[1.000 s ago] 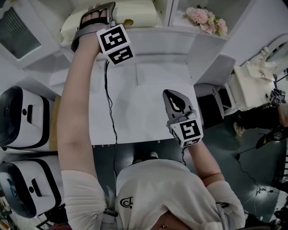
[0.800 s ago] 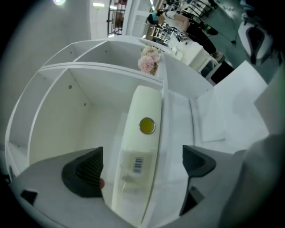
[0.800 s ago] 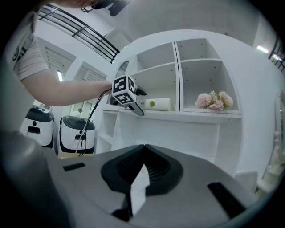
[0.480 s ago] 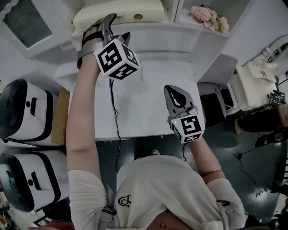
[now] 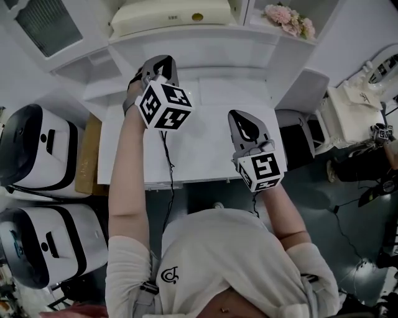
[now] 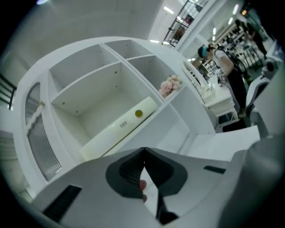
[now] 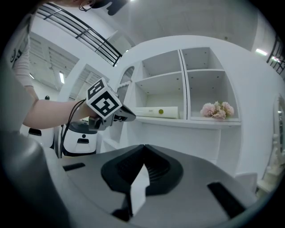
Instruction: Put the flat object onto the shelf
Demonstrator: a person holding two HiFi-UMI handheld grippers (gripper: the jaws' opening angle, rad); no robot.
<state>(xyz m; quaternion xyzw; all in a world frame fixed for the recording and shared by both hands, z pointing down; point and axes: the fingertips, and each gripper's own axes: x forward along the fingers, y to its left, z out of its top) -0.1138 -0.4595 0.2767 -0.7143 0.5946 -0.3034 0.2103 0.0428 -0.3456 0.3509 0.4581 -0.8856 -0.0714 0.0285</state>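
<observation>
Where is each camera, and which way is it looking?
Head view: on the person's head, looking down at the table; shows both arms, left gripper, right gripper.
Left gripper view: on the left gripper, facing the shelf; shows its jaws, just closed, empty.
Right gripper view: on the right gripper, facing the shelf; shows its shut jaws, the left gripper.
All share the cream flat object and pink flowers.
</observation>
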